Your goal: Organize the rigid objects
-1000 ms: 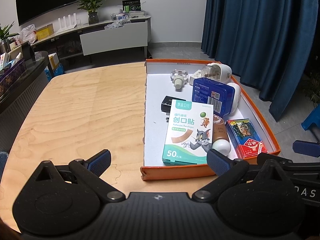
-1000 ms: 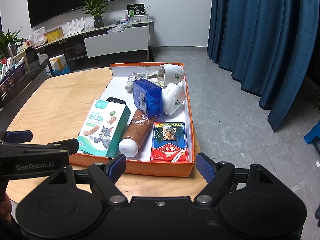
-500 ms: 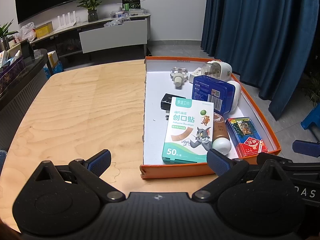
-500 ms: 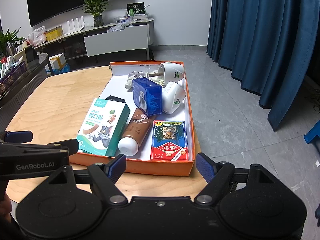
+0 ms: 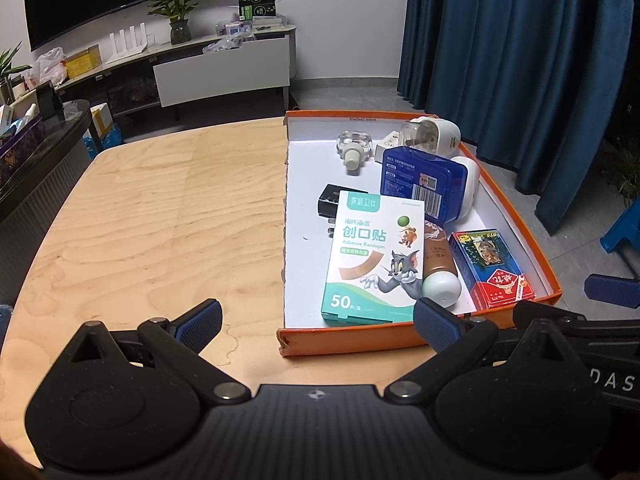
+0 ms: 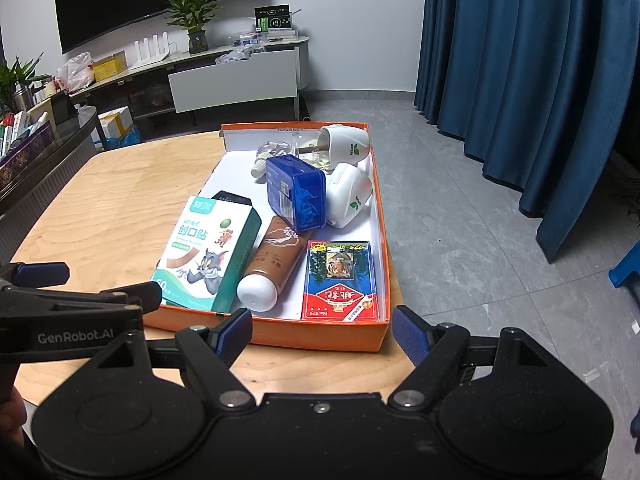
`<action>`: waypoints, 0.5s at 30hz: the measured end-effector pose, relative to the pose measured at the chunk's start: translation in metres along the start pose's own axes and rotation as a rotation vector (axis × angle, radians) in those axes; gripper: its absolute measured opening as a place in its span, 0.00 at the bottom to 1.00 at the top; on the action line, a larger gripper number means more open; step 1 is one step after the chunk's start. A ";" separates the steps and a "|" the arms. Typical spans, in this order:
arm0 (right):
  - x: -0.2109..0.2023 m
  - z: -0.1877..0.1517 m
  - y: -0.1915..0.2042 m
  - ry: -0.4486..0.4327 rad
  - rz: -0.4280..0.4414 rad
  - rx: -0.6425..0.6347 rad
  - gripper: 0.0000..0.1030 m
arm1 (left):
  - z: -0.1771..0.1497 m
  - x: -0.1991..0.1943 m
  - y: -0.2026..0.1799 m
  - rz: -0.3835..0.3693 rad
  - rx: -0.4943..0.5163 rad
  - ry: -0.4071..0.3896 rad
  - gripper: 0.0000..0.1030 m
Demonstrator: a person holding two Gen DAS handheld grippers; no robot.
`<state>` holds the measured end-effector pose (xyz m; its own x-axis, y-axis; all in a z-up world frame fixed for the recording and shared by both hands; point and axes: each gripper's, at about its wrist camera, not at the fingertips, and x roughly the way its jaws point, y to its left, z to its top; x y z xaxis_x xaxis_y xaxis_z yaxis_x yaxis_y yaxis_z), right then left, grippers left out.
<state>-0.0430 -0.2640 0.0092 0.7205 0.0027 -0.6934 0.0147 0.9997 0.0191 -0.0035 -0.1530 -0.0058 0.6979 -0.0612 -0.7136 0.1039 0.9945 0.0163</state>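
An orange-walled box (image 5: pixel 352 342) (image 6: pixel 320 334) on the wooden table holds a green bandage box (image 5: pixel 374 258) (image 6: pixel 206 252), a brown tube with a white cap (image 5: pixel 440 268) (image 6: pixel 272 268), a red-and-blue card pack (image 5: pixel 490 266) (image 6: pixel 340 280), a blue case (image 5: pixel 422 184) (image 6: pixel 298 190), white plug-in devices (image 5: pixel 438 136) (image 6: pixel 348 194), a clear bottle (image 5: pixel 354 148) and a black item (image 5: pixel 330 202). My left gripper (image 5: pixel 318 320) hovers open in front of the box's near wall. My right gripper (image 6: pixel 322 334) is open too, near the box's near right corner. Nothing sits between either pair of fingers.
The bare wooden table (image 5: pixel 160 220) stretches left of the box. Its right edge lies close beside the box, with grey floor (image 6: pixel 480 248) and blue curtains (image 6: pixel 520 60) beyond. A TV stand (image 6: pixel 224 76) with clutter stands at the back. My left gripper's arm (image 6: pixel 72 316) shows in the right wrist view.
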 end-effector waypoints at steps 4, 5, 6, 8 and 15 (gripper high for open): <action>0.000 0.000 0.000 0.001 0.000 -0.001 0.88 | 0.000 0.001 -0.001 -0.008 0.012 0.000 1.00; -0.001 0.000 0.000 0.001 -0.002 -0.002 0.88 | 0.000 0.001 -0.002 -0.012 0.015 0.000 1.00; -0.001 -0.001 -0.001 0.001 -0.003 -0.004 0.88 | 0.000 0.001 -0.002 -0.015 0.017 0.000 1.00; -0.002 0.000 -0.001 0.001 -0.004 -0.008 0.88 | 0.000 0.002 -0.003 -0.026 0.027 0.000 1.00; -0.006 0.001 -0.003 -0.001 -0.010 -0.017 0.88 | 0.001 0.002 -0.004 -0.053 0.047 -0.005 1.00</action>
<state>-0.0467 -0.2673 0.0135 0.7208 -0.0073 -0.6931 0.0103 0.9999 0.0001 -0.0016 -0.1573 -0.0063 0.6936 -0.1146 -0.7112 0.1740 0.9847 0.0110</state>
